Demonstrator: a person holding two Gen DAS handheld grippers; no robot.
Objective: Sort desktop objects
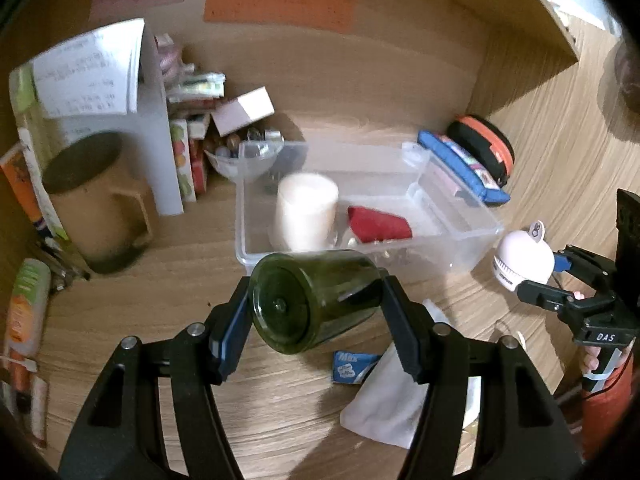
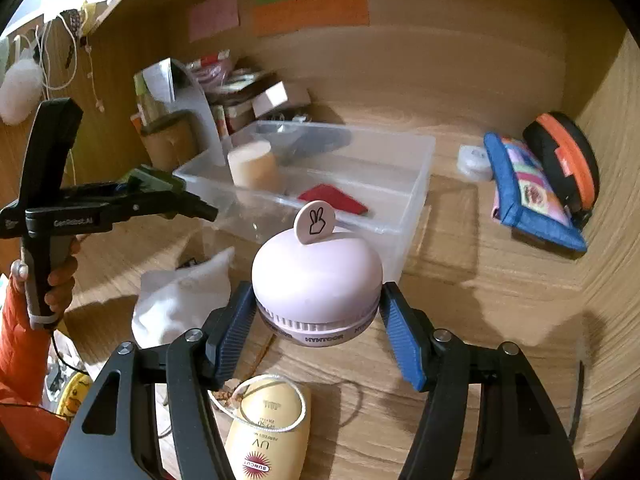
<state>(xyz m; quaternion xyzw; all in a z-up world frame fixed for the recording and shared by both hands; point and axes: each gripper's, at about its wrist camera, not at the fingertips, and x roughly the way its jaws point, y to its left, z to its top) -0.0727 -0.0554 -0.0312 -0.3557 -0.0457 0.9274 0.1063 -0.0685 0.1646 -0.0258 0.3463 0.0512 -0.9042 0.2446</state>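
Note:
My left gripper is shut on a dark green glass cup, held on its side above the desk, just in front of the clear plastic bin. The bin holds a cream cylinder and a red pouch. My right gripper is shut on a round pink desktop vacuum with a rabbit tag, lifted in front of the bin. The left gripper with the green cup shows at the left of the right wrist view. The right gripper with the vacuum shows at the right of the left wrist view.
A brown mug, papers and boxes stand at the back left. A blue pouch and an orange-black case lie right of the bin. A white cloth and a yellow sunscreen bottle lie on the near desk.

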